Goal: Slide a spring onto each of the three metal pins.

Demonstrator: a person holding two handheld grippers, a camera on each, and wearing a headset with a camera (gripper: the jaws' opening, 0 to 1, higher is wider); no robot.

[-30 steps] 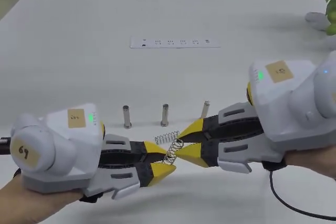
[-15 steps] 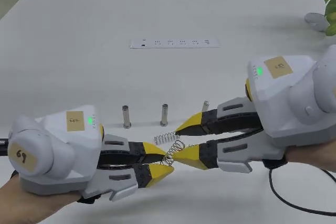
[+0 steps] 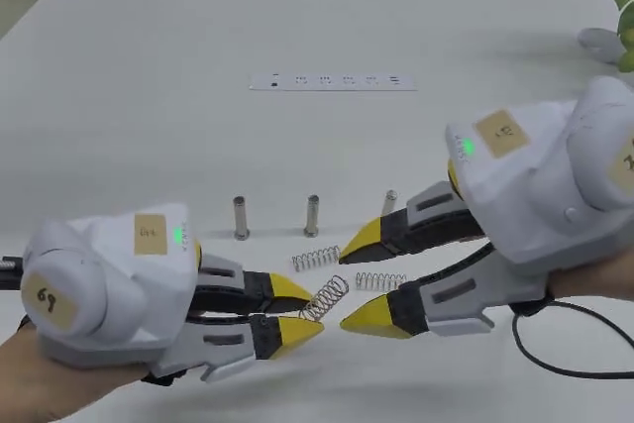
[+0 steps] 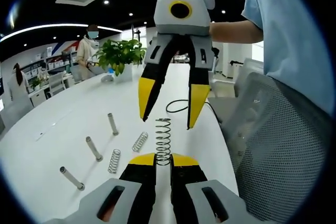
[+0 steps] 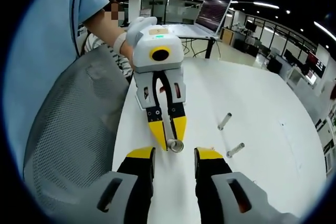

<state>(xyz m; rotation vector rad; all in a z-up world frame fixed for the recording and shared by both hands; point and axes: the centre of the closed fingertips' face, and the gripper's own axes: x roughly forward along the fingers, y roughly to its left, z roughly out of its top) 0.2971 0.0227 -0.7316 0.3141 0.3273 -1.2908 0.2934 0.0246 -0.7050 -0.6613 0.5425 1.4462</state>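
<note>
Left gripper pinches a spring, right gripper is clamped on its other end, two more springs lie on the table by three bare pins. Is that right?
Not quite. The right gripper is open: the left gripper view shows its jaws spread either side of the spring, clear of it. The left gripper does pinch it, and two more springs lie on the table by three bare pins.

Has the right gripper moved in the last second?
Yes. Against the upright metal pins, the right gripper has opened: its near jaw swung away from them, releasing the coiled wire spring the left gripper holds.
</note>
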